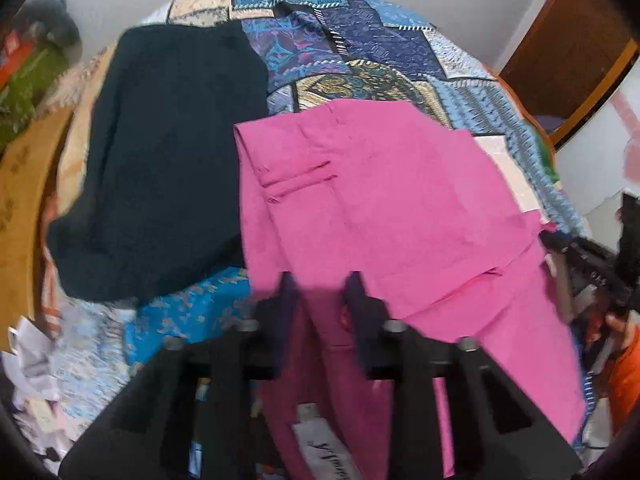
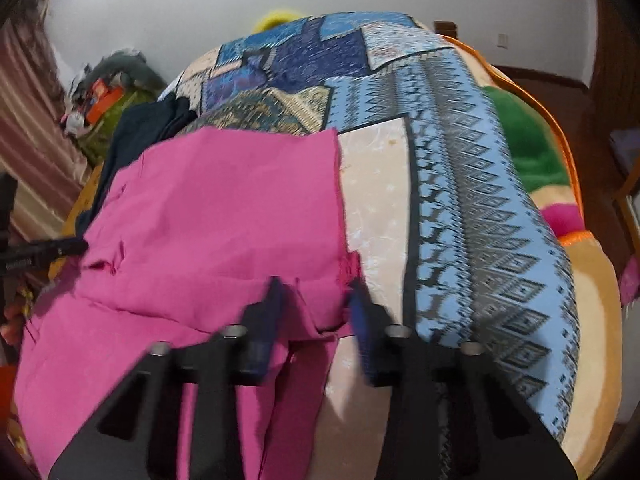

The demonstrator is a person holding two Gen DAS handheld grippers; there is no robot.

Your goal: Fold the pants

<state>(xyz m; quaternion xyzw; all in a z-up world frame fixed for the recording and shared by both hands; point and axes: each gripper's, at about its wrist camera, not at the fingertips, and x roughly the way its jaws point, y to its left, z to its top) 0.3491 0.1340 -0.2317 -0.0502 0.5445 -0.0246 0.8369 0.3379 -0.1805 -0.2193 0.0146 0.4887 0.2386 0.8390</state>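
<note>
Pink pants (image 1: 372,208) lie partly folded on a patchwork bedspread (image 1: 360,40); they also show in the right wrist view (image 2: 224,208). My left gripper (image 1: 322,284) is open, its fingers straddling the near pink cloth, whose label hangs below. My right gripper (image 2: 316,288) is open over the pants' right near edge, pink cloth between and under the fingers. The right gripper shows at the right edge of the left wrist view (image 1: 580,264), and the left gripper at the left edge of the right wrist view (image 2: 44,254).
A dark navy garment (image 1: 168,160) lies left of the pink pants, also seen in the right wrist view (image 2: 132,132). The bedspread (image 2: 460,160) covers a plush blanket (image 2: 532,152). Clutter sits at the far left (image 1: 28,76). A wooden door (image 1: 572,44) is at the right.
</note>
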